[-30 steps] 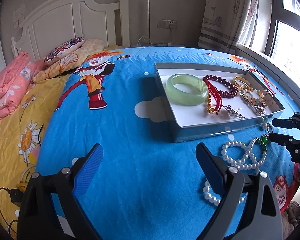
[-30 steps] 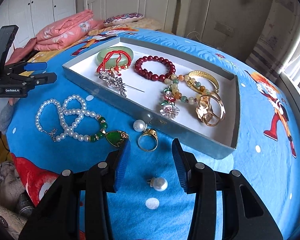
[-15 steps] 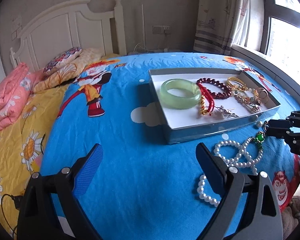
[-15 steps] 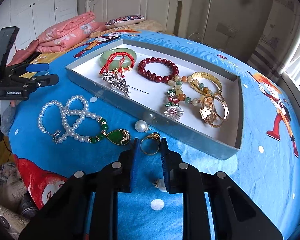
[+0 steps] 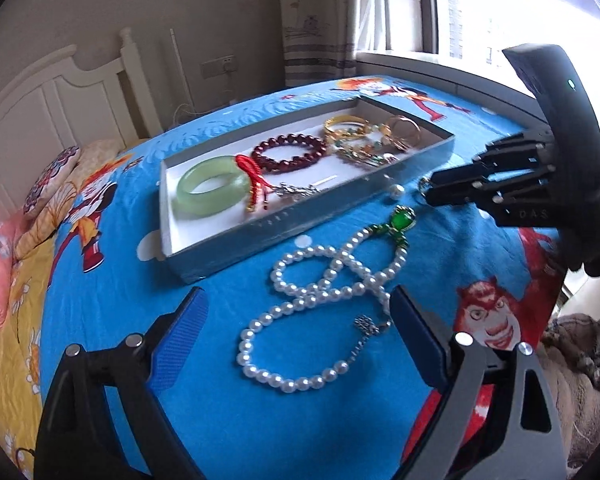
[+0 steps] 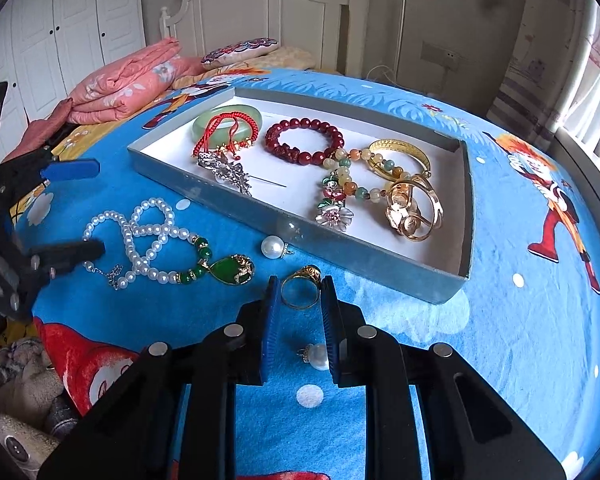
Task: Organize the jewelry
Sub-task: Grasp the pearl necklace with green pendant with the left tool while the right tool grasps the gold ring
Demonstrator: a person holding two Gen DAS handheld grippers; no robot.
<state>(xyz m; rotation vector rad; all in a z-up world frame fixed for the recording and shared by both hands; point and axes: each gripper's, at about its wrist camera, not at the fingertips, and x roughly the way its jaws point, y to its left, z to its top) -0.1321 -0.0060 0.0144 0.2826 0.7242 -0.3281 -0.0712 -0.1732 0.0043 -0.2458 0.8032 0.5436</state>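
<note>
Jewelry here means mostly loose pieces on the bed's blue blanket (image 6: 520, 320), near the grey tray (image 6: 466, 216). The right hand-held gripper (image 6: 300, 300) has its jaws nearly together on the gold ring (image 6: 300, 286), pads touching both sides. To do this well, lift straight up without twisting, carry it over the tray's near wall, and release low. The left hand-held gripper (image 5: 296, 332) is wide and closing slightly, holding nothing, over the pearl necklace (image 5: 320, 292). Two pearl earrings (image 6: 274, 247) remain loose.
</note>
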